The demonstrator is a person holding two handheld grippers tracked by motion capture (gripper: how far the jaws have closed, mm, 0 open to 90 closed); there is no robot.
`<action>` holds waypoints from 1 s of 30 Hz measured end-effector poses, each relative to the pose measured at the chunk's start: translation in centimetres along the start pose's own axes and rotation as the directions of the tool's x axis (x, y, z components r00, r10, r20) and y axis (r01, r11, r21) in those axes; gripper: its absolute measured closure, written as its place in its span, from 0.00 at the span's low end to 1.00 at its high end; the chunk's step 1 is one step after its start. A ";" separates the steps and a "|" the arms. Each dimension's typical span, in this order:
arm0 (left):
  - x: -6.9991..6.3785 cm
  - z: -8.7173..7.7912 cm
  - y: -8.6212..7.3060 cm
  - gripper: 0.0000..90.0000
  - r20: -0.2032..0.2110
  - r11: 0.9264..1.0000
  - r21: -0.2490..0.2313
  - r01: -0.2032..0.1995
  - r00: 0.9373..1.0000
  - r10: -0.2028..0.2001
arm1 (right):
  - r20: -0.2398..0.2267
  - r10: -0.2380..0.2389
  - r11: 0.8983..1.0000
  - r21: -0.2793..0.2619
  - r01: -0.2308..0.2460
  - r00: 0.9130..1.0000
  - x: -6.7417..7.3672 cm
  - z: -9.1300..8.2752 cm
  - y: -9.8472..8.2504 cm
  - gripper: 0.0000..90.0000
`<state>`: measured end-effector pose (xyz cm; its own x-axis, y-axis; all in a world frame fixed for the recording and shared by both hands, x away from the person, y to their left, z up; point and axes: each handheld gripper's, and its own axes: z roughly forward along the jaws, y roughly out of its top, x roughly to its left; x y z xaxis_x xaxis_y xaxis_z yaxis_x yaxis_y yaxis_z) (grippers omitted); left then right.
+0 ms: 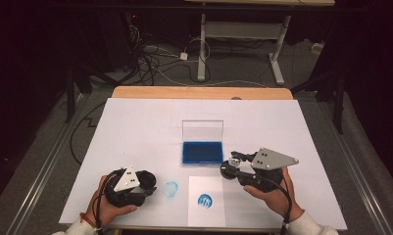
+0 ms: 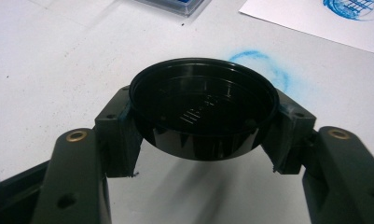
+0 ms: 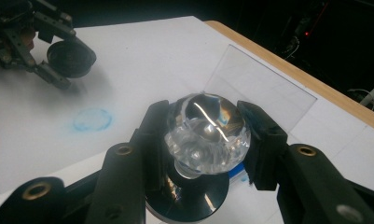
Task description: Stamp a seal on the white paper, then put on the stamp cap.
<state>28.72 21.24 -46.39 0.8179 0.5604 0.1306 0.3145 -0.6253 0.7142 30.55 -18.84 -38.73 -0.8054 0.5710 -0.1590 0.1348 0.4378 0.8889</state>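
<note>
Stamp [image 3: 207, 135] with the clear knob sits clamped in the right gripper [image 1: 232, 166], just beside the ink pad [image 1: 202, 152] near the table's [image 1: 135, 122] middle; the left gripper [image 2: 201, 126] squeezes a black cap [image 2: 202, 108] near the front edge, beside a blue smudge [image 1: 170, 189] and printed paper [image 1: 206, 200].

Black two-jaw left gripper [image 1: 146, 187] lower left and right gripper [image 1: 229, 168] right of centre, each topped by grey three-cornered plate, brass-ringed screw holes, black cables, white sleeves at bottom edge
</note>
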 end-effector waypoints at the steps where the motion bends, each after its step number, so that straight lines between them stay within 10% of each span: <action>1: 0.0 0.0 0.0 0.41 0.001 1.000 0.001 0.000 1.000 0.000 | 0.004 0.004 1.000 0.001 -0.004 1.000 -0.1 -0.1 0.0 0.64; 30: -0.7 2.5 3.9 0.41 0.054 0.997 -0.040 -0.060 0.997 0.062 | 0.043 0.031 0.995 -0.092 -0.027 0.999 -1.7 -0.9 2.2 0.64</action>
<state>30.55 17.07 -45.41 0.8608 0.4902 0.1372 0.2451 -0.6354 0.7323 31.73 -19.45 -36.09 -0.7755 0.6133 -0.1500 0.1027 0.3569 0.9285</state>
